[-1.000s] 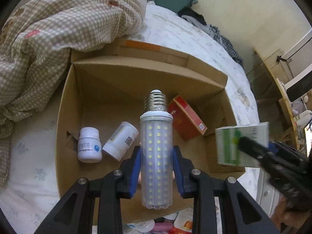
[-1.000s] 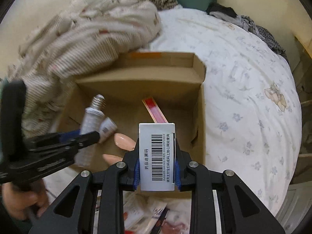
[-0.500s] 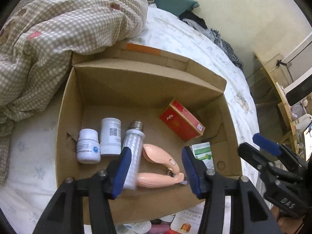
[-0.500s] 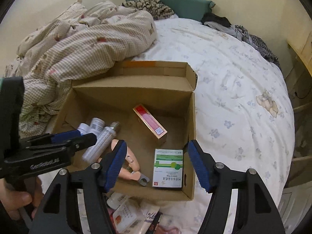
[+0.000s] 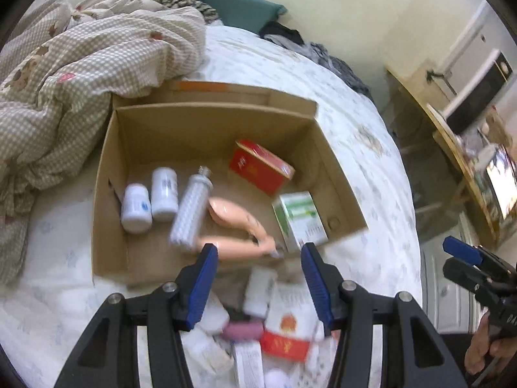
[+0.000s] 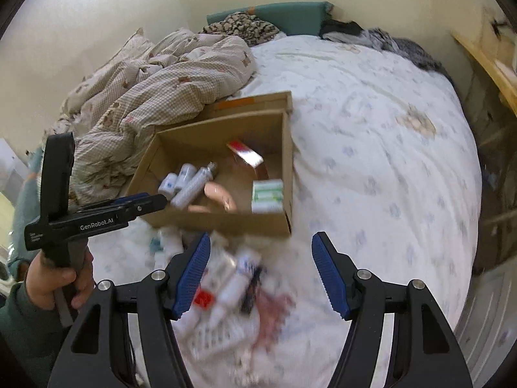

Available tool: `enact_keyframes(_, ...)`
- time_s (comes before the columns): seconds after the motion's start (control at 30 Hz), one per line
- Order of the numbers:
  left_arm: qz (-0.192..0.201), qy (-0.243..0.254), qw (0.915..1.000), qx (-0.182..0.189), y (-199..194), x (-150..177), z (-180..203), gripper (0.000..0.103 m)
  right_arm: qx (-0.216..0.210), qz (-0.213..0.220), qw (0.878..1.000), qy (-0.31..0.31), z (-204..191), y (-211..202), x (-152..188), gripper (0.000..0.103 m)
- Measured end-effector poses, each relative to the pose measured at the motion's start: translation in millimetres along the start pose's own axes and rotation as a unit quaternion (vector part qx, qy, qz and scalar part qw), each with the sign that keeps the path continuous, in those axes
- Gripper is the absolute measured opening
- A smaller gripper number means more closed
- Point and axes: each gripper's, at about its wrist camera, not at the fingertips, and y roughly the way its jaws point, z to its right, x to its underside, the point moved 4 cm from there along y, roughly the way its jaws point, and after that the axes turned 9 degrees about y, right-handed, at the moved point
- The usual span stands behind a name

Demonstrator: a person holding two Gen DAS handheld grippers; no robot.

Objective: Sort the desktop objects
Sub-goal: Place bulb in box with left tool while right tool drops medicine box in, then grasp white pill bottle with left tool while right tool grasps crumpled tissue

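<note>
Both grippers read spread and empty on my end: left gripper (image 5: 258, 268) low centre of its view, right gripper (image 6: 260, 258) likewise, each above the blurred loose pile (image 6: 226, 287) on the bed sheet (image 6: 371, 148). Cardboard box (image 5: 110, 168) sits mid-frame holding two white bottles (image 5: 148, 199) at left, LED bulb (image 5: 190, 210) beside them, pink clamp (image 5: 236, 223), red box (image 5: 258, 166) and green-white box (image 5: 299, 218) at right. I see a hand (image 6: 58, 279) gripping the left unit, lower left of the right view.
</note>
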Motion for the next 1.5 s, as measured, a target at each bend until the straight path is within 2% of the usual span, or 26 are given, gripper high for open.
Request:
enact_keyframes(0.13, -0.008, -0.003, 0.9998, 0.016, -9, 26, 18, 0.054, 0.037, 0.003, 0.999, 0.005, 30, -8, 31, 0.069)
enact_keyframes(0.27, -0.028, 0.014, 0.9994, 0.013, -8, 47, 36, 0.056, 0.029, -0.032, 0.997, 0.062, 63, 4, 62, 0.069)
enact_keyframes(0.4, -0.042, 0.021, 0.9989, -0.001, -5, 61, 43, 0.066, -0.011, -0.070, 0.991, 0.117, 79, 11, 69, 0.069)
enact_keyframes(0.5, -0.047, 0.008, 0.9988, 0.000, -3, 66, 41, 0.067, -0.035, -0.105, 0.985, 0.132, 80, 23, 77, 0.069)
enact_keyframes(0.57, -0.059, 0.007, 0.9982, -0.006, 2, 68, 40, 0.067, -0.044, -0.159, 0.979, 0.122, 71, 43, 93, 0.069)
enact_keyframes(0.67, -0.086, 0.019, 0.9959, -0.020, 12, 75, 41, 0.067, -0.041, -0.225, 0.971, 0.068, 47, 67, 118, 0.069)
enact_keyframes(0.77, -0.126, 0.037, 0.9913, -0.015, 25, 87, 47, 0.067, -0.036, -0.253, 0.967, 0.011, 24, 80, 133, 0.069)
enact_keyframes(0.93, -0.148, 0.087, 0.9849, -0.023, 26, 102, 67, 0.067, -0.019, -0.268, 0.961, -0.056, 2, 94, 147, 0.067)
enact_keyframes(1.0, -0.165, 0.097, 0.9812, -0.022, 30, 111, 73, 0.067, -0.005, -0.276, 0.958, -0.075, -1, 101, 152, 0.057)
enact_keyframes(1.07, -0.185, 0.105, 0.9766, -0.031, 36, 120, 75, 0.067, 0.012, -0.285, 0.954, -0.091, -1, 107, 158, 0.040)
enact_keyframes(1.13, -0.200, 0.107, 0.9733, -0.036, 42, 124, 73, 0.067, 0.019, -0.287, 0.952, -0.105, -2, 110, 161, 0.035)
enact_keyframes(1.17, -0.204, 0.104, 0.9727, -0.037, 44, 125, 72, 0.066, 0.022, -0.287, 0.951, -0.112, -3, 112, 162, 0.029)
enact_keyframes(1.23, -0.208, 0.091, 0.9734, -0.032, 46, 124, 67, 0.048, 0.020, -0.282, 0.952, -0.117, -4, 111, 160, 0.024)
enact_keyframes(1.27, -0.210, 0.079, 0.9742, -0.024, 46, 124, 64, 0.044, 0.019, -0.278, 0.953, -0.118, -4, 110, 159, 0.022)
enact_keyframes(1.37, -0.198, 0.061, 0.9782, -0.007, 39, 120, 60, 0.043, 0.002, -0.258, 0.962, -0.091, 1, 101, 145, 0.020)
enact_keyframes(1.5, -0.164, 0.043, 0.9852, 0.021, 24, 110, 61, 0.043, -0.052, -0.221, 0.973, -0.032, 10, 81, 121, 0.019)
